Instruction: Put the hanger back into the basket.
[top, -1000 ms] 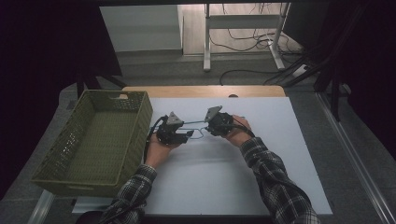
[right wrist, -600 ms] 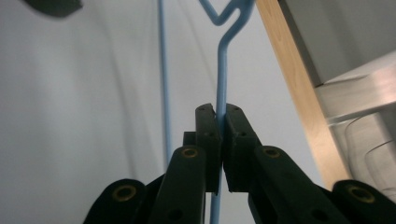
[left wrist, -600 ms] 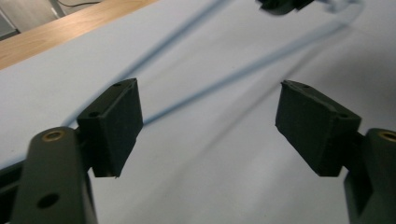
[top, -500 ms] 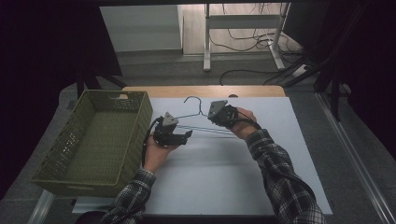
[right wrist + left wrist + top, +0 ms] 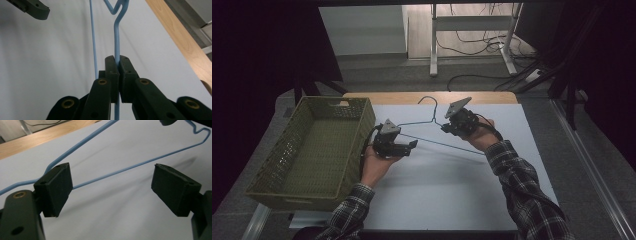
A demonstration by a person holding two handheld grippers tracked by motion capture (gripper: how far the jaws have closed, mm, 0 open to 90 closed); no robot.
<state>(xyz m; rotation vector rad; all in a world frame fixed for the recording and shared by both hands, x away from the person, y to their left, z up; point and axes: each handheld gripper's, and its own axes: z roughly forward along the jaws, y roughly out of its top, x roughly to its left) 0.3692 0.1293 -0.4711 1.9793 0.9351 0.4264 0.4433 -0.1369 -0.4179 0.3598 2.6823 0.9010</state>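
Note:
A blue wire hanger (image 5: 455,146) hangs in the air over the white table (image 5: 452,195), its hook (image 5: 428,103) pointing to the far side. My right gripper (image 5: 446,128) is shut on one of its wires, and the right gripper view shows the pads (image 5: 117,59) clamped on the blue hanger wire (image 5: 116,32). My left gripper (image 5: 412,145) sits to the left with its jaws wide apart; they have just been opening. In the left gripper view the hanger's wires (image 5: 140,165) run past the left gripper's (image 5: 111,170) jaws without either pad pressing on them.
A green mesh basket (image 5: 272,165) stands empty at the table's left edge, close to my left hand. A wooden strip (image 5: 492,97) runs along the table's far edge. Beyond it are a desk frame and cables on the floor.
Both hands have risen. The hanger came up off the table with the right gripper shut on it, while the left gripper's jaws spread and let the wire go.

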